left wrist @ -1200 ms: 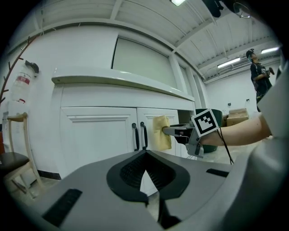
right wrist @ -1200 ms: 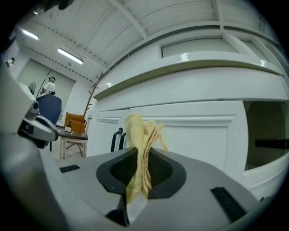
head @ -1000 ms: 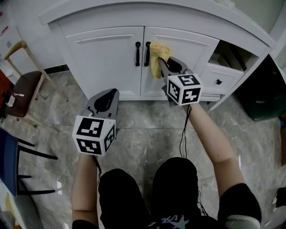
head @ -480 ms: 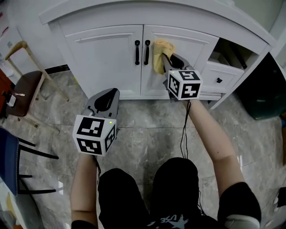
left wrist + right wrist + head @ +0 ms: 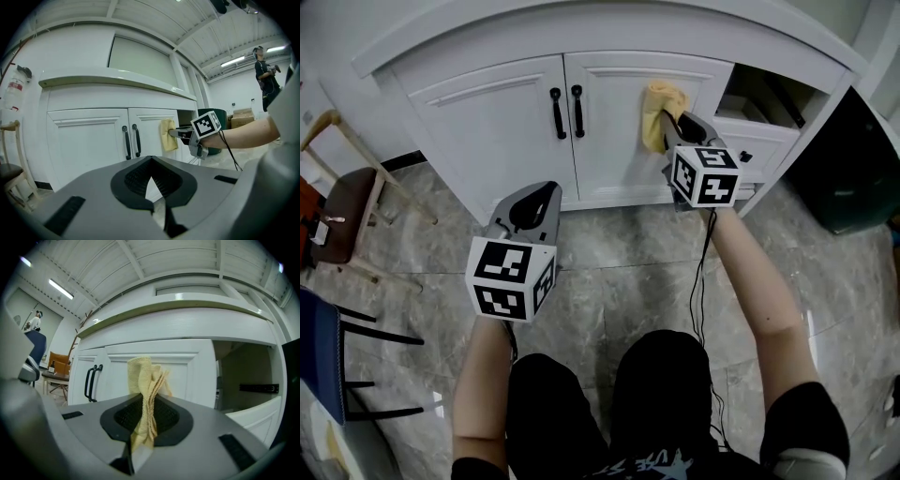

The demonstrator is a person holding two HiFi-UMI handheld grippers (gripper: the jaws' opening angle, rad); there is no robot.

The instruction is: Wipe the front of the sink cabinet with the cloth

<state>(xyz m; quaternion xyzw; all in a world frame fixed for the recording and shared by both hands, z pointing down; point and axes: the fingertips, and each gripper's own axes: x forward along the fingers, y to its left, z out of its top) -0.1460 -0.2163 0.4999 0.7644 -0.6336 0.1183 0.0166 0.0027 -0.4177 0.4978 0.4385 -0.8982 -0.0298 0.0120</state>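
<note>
The white sink cabinet (image 5: pixel 506 122) fills the top of the head view, with two doors and a pair of black handles (image 5: pixel 566 111). My right gripper (image 5: pixel 675 127) is shut on the yellow cloth (image 5: pixel 659 111), which is pressed against the right door (image 5: pixel 619 131) near its right edge. Seen from the right gripper view, the cloth (image 5: pixel 144 394) stands bunched between the jaws in front of the door panel (image 5: pixel 187 376). My left gripper (image 5: pixel 539 192) hangs back over the floor, shut and holding nothing, pointing at the cabinet's left door (image 5: pixel 84 140).
An open drawer (image 5: pixel 759 141) and an open compartment (image 5: pixel 243 376) sit right of the doors. A wooden chair (image 5: pixel 347 197) stands at left, a dark bin (image 5: pixel 853 187) at right. Grey marble floor tiles (image 5: pixel 609 272) lie below. A person (image 5: pixel 267 77) stands far off.
My right gripper has slid the cloth rightward across the right door, away from the handles toward the drawer side. The left gripper has stayed in place.
</note>
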